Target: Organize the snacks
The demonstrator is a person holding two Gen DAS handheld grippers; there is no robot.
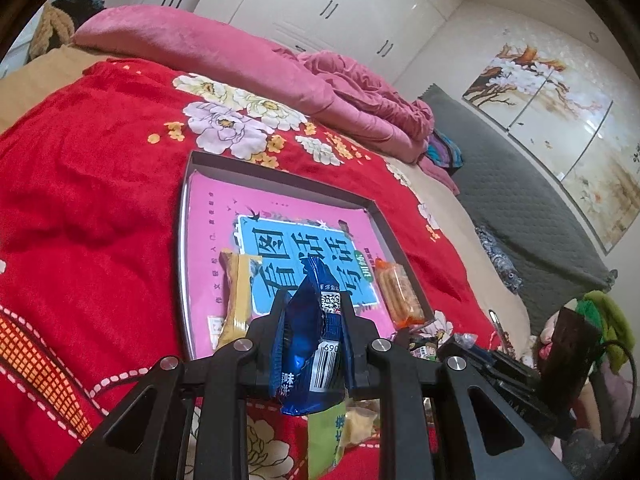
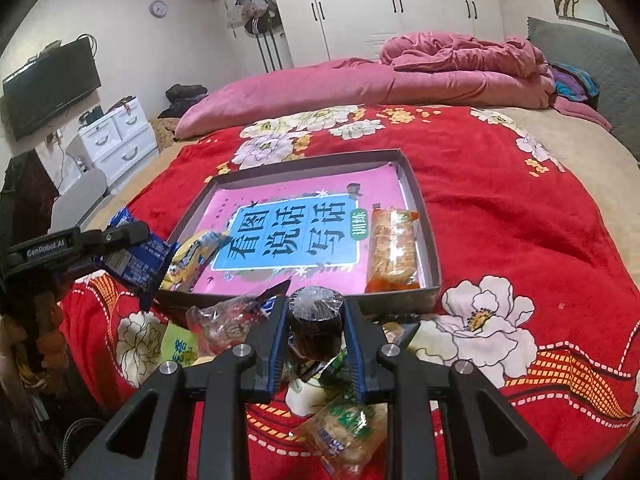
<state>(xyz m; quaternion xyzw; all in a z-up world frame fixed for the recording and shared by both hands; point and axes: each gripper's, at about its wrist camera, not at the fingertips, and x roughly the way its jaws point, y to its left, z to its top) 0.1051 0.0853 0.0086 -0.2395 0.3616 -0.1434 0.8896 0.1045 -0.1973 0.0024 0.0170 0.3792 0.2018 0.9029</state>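
A shallow grey box point(image 1: 282, 176) point(image 2: 418, 184) lined with a pink and blue book cover lies on the red floral blanket. In it lie a yellow snack packet point(image 1: 237, 294) point(image 2: 192, 258) at its left and an orange cracker packet point(image 1: 400, 292) point(image 2: 392, 250) at its right. My left gripper point(image 1: 310, 306) is shut on a blue snack packet point(image 1: 310, 344) point(image 2: 136, 258), held above the box's near left edge. My right gripper point(image 2: 316, 308) is shut on a dark round wrapped snack point(image 2: 316, 326) just before the box's near edge.
Loose snack packets lie on the blanket before the box: a clear packet point(image 2: 224, 322), a green packet point(image 2: 178, 346) point(image 1: 326, 436) and a cracker packet point(image 2: 344, 432). A pink quilt point(image 2: 360, 84) lies folded behind the box. A grey headboard point(image 1: 516, 208) stands to the right.
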